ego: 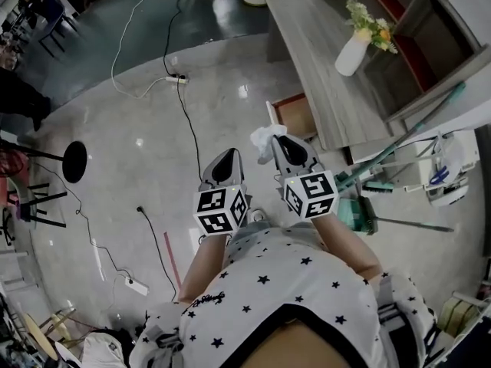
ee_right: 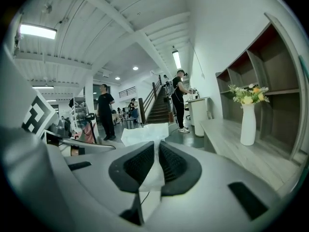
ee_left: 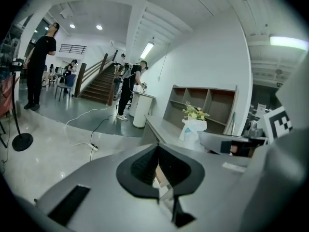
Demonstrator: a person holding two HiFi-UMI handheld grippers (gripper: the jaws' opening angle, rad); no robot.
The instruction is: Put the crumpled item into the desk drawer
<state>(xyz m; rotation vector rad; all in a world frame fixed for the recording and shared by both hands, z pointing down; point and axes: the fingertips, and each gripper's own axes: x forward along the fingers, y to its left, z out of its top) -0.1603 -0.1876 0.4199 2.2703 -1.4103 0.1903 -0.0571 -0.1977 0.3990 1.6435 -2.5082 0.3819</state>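
White crumpled item (ego: 266,136): pinched at the tip of the right gripper (ego: 278,141), clear of the floor (ego: 130,152), near the front of the open drawer (ego: 296,116) and not inside it.
Right fingers (ee_right: 140,164): closed on the white item; a strip of it is trapped between the pads and the rest bunches out beyond the tips.
Left gripper (ego: 228,154): held just beside the right one, about level with it, apart from the item.
Left fingers (ee_left: 144,166): pressed together, with nothing gripped.
Drawer: pulled out at the near end of the worktop (ego: 314,60), reddish-brown inside.
Worktop: grey wood grain, running away from the person; a white vase (ego: 350,54) of yellow flowers stands upright on it.
Floor: pale and glossy; a black cable (ego: 188,129) trails across it from a power strip (ego: 176,79).
Beside the worktop's near end: a green-handled broom (ego: 406,138) lies at a slant.
Person: standing over both grippers, in a star-patterned top (ego: 284,282).
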